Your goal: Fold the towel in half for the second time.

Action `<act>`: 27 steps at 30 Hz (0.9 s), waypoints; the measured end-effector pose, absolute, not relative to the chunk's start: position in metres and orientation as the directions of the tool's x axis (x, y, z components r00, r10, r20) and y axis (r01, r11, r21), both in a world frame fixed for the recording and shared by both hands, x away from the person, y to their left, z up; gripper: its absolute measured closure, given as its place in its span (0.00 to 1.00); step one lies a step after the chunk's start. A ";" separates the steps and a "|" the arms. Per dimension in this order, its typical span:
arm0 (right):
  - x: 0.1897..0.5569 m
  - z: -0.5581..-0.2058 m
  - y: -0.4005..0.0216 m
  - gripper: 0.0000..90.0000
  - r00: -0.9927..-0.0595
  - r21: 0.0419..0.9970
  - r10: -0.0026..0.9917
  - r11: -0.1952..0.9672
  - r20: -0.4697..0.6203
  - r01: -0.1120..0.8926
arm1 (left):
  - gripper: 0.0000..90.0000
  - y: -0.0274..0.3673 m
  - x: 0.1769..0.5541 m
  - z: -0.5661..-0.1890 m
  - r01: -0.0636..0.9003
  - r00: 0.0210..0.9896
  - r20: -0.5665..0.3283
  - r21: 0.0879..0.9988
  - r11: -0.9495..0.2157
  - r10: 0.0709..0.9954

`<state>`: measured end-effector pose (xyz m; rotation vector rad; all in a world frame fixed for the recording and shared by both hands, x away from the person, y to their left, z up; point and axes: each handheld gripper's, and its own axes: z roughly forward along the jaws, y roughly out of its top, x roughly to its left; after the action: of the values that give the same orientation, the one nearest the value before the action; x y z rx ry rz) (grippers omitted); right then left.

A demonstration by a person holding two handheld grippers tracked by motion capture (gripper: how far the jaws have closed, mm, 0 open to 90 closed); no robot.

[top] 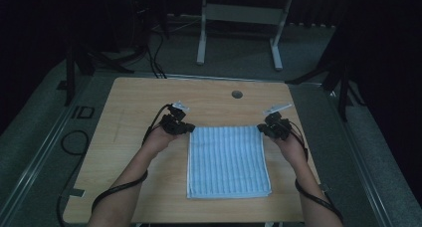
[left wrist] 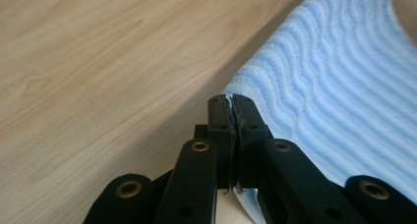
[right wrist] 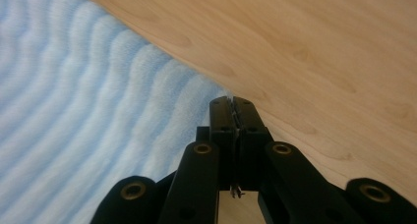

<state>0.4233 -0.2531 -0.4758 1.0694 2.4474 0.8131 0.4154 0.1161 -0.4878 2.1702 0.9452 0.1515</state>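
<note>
High view showed a blue striped towel (top: 228, 161) lying flat on the wooden counter (top: 134, 102), folded into a tidy rectangle, its far edge stretched between the two hands. The left claw (top: 188, 129) sat at the far left corner and the right claw (top: 262, 129) at the far right corner. Left gripper view had the jaws pressed together with a thin sliver of towel (left wrist: 334, 86) edge pinched between the tips; right gripper view showed the same, jaws closed with only a thread of towel (right wrist: 88, 116) fabric caught in the seam.

From where I stood, both grips looked shallow, right at the very corners. If the hands lifted or pulled apart too briskly, a corner could slip free and the towel would sag or drop on one side. Uneven pulling might also skew the layers, since I could not tell whether each claw held every layer or just the top one.
</note>
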 end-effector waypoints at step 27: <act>0.234 -0.493 -0.298 0.86 -0.748 0.713 0.664 0.518 0.014 0.473 | 0.87 0.118 0.253 -0.501 0.435 0.866 -0.164 0.713 -0.549 0.473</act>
<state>0.2338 -0.2976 -0.4931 0.9584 2.5005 1.0554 0.2529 0.1181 -0.5009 2.2273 0.6528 0.0596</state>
